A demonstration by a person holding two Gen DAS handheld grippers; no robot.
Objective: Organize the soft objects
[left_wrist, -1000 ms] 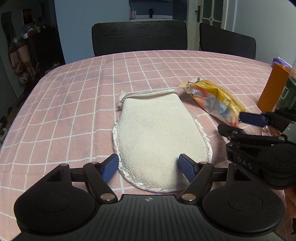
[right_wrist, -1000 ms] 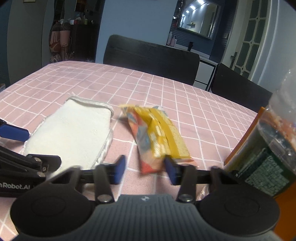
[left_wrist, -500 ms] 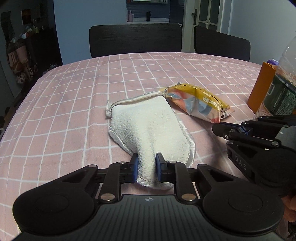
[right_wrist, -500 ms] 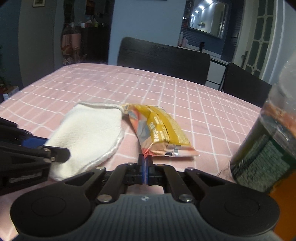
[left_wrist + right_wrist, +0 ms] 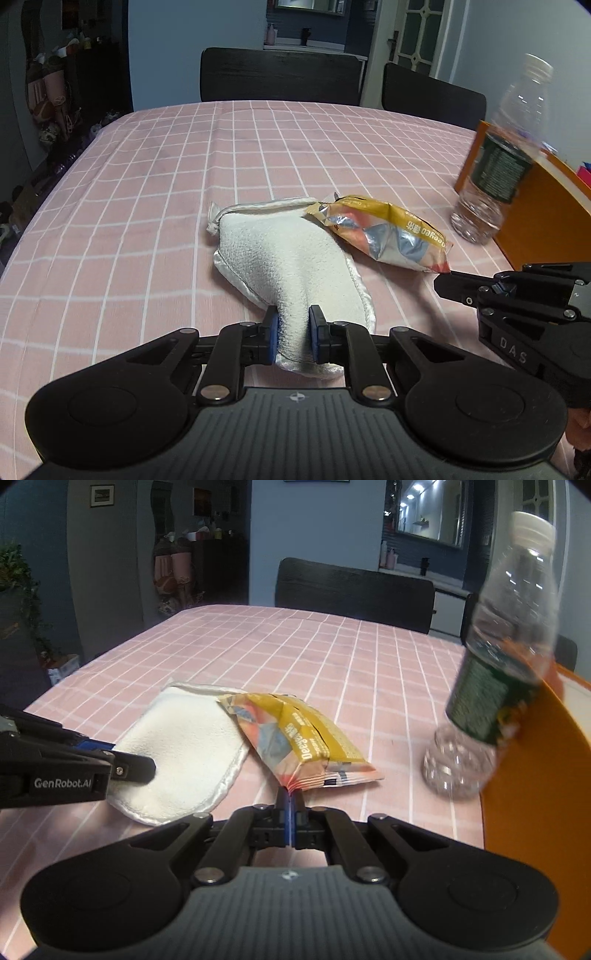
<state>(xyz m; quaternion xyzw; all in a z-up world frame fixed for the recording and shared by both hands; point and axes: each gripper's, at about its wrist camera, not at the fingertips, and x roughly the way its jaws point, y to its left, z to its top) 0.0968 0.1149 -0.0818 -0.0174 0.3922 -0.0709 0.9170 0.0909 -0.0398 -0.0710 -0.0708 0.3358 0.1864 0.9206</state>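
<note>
The left gripper pinches the near end of the white fleecy mitt with a satin edge, which lies on the pink checked tablecloth. To its right, the right gripper has its fingers pressed together on the near crimped edge of the yellow foil snack packet. The packet's far corner overlaps the mitt, so lifting either may drag the other. The clear plastic bottle with a dark label, tilted and blurred at right against the orange box, looks likely to topple

Plastic bottle motion-blurred and tilted, its label text unreadable, orange box cut off by the right edge, near end of white mitt hidden behind the gripper body, dim shelf clutter too small to identify
</note>
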